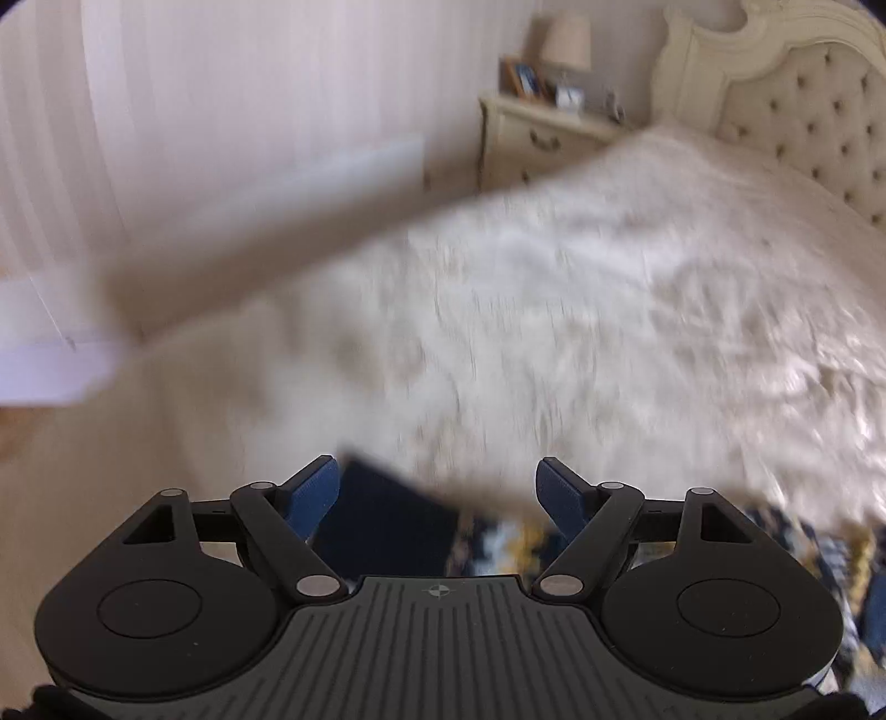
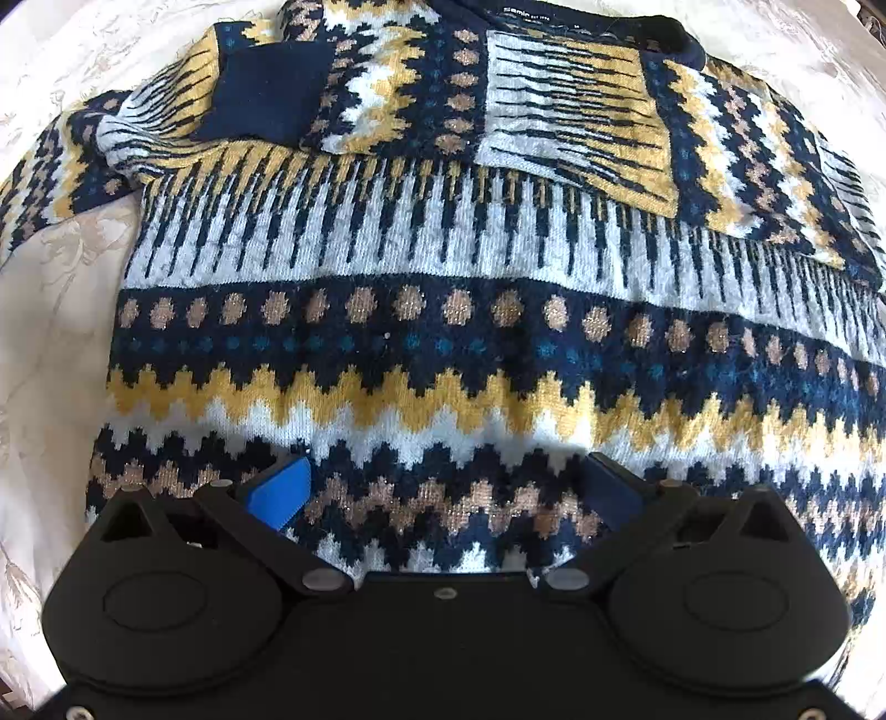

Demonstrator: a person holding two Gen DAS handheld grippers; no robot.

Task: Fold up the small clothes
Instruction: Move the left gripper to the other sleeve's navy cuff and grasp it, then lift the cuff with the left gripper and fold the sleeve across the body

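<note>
A knitted sweater (image 2: pixel 421 332) in navy, yellow, white and tan lies flat on the bed, collar and label (image 2: pixel 581 25) at the far end. Both sleeves are folded across its chest, and a navy cuff (image 2: pixel 266 99) rests at the upper left. My right gripper (image 2: pixel 446 487) points steeply down over the sweater's lower body, open, with only flat knit between its blue pads (image 2: pixel 279 493). My left gripper (image 1: pixel 437 487) is open too. Below and between its pads show a navy cuff (image 1: pixel 387 520) and some patterned knit (image 1: pixel 498 540), and neither pad presses on them. The left wrist view is motion-blurred.
A white patterned bedcover (image 1: pixel 637 310) spreads ahead of the left gripper and surrounds the sweater (image 2: pixel 61 288). A tufted cream headboard (image 1: pixel 803 122) stands at the far right, with a nightstand (image 1: pixel 531 138) and lamp (image 1: pixel 565 41) beside it. Pale floor (image 1: pixel 111 471) lies left of the bed.
</note>
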